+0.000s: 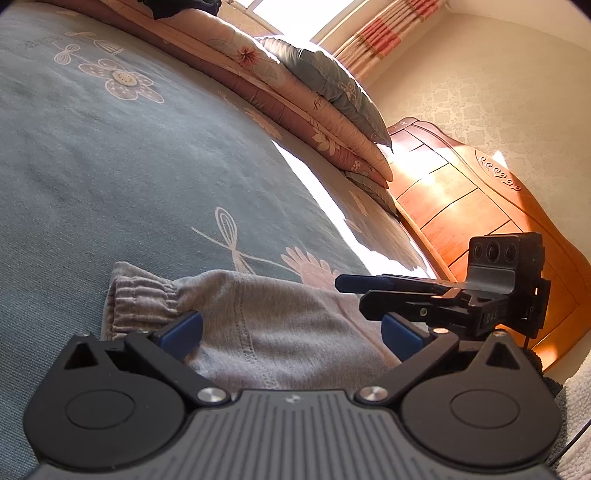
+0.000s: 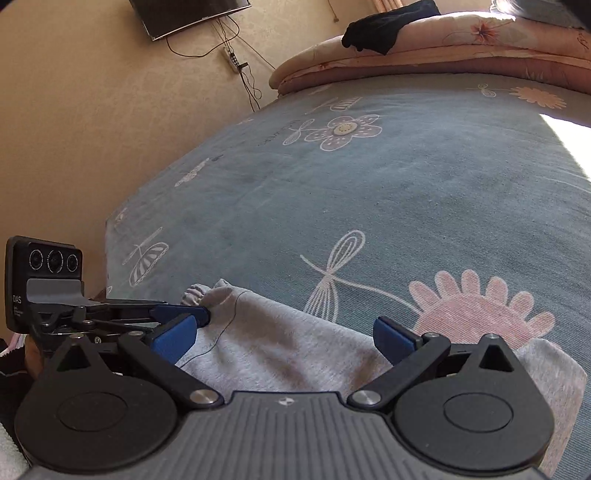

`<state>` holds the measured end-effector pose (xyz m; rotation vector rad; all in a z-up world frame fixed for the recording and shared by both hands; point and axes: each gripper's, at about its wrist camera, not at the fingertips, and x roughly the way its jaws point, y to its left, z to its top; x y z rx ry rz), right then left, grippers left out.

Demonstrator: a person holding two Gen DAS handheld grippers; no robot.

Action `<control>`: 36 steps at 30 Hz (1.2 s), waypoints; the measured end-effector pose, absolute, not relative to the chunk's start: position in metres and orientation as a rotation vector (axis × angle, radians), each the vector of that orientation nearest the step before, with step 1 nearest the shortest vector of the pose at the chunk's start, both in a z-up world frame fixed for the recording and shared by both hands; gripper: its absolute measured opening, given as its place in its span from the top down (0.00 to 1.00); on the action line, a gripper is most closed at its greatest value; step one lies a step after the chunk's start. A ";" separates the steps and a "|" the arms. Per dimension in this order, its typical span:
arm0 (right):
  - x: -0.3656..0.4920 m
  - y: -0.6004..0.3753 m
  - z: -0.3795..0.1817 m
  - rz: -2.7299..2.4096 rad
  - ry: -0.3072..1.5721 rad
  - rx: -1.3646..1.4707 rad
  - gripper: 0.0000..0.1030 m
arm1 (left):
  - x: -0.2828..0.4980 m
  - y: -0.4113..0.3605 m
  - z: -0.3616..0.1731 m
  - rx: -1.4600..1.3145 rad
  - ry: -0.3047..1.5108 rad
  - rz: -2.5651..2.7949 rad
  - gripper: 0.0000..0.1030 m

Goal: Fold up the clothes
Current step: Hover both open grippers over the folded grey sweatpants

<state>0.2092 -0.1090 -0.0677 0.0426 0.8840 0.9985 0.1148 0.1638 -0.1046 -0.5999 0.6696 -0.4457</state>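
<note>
Both grippers, left (image 1: 291,328) and right (image 2: 291,336), hang spread wide, holding nothing, over grey sweatpants (image 2: 280,354) at the blue bedspread's (image 2: 369,192) near edge. Risk: you pinch bedspread along with cloth.

My right tongs (image 2: 286,338) stand spread wide over a grey garment (image 2: 288,354) lying at the near edge of the bed (image 2: 406,192), blue pads (image 2: 173,338) to either side of the cloth. The left tongs (image 2: 199,313) reach in from the left side, their tips at the garment's gathered cuff (image 2: 194,293); I cannot tell their grip. At the bed's far edge, a dark cloth (image 2: 380,27) sits on folded quilts (image 2: 424,62).
</note>
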 end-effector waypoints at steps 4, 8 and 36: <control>0.208 -0.106 -0.074 0.961 0.911 0.023 0.00 | 0.115 0.165 -0.105 -0.605 0.670 -0.447 0.01; 0.205 -0.112 -0.071 0.913 0.906 0.018 0.00 | 0.116 0.166 -0.106 -0.613 0.668 -0.451 0.01; 0.061 -0.209 -0.060 0.630 0.929 -0.017 0.00 | 0.009 0.100 -0.071 -0.338 0.877 -0.397 0.01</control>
